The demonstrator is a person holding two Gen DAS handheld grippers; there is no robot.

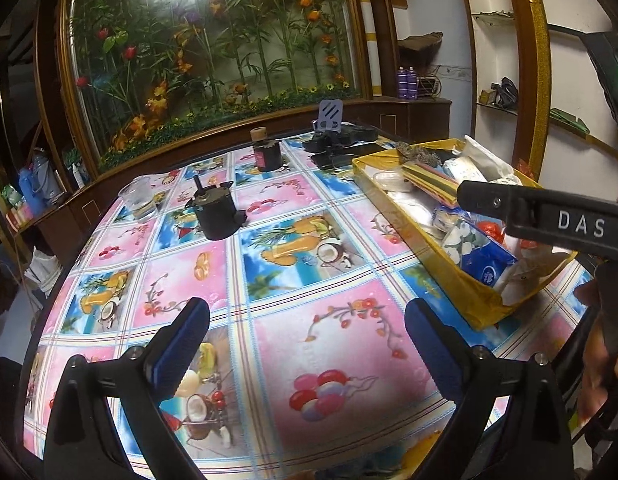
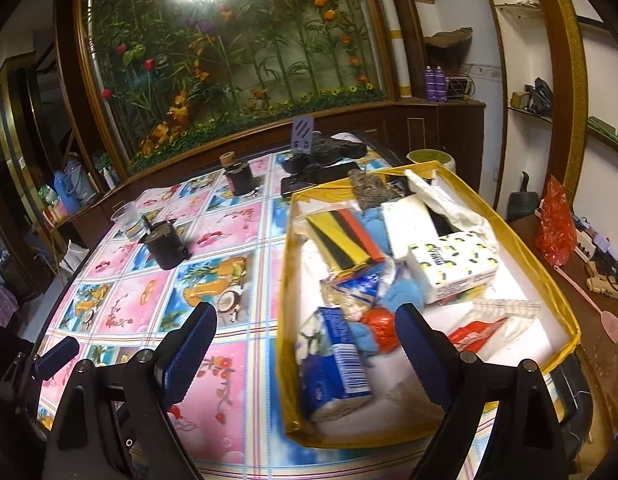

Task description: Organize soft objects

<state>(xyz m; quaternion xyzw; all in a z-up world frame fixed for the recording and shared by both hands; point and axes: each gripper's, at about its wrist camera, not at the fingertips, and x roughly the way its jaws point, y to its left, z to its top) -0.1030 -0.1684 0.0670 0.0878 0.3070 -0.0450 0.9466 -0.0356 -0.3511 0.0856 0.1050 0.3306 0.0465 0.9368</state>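
Left gripper (image 1: 307, 330) being held released over bare tablecloth (image 1: 269, 264); right gripper (image 2: 305, 336) released, nothing grasped, at yellow box (image 2: 283, 320) near edge.

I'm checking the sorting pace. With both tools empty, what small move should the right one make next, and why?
Probably ease the right tool forward and down onto the blue tissue pack near the yellow box's front corner. Its jaws stand open with nothing between them, and that pack lies closest, on top and unobstructed. The left tool hangs open over bare tablecloth.

near tablecloth (image 1: 309, 340) bare | black pot (image 1: 217, 216) mid-table | box (image 2: 287, 320) crammed
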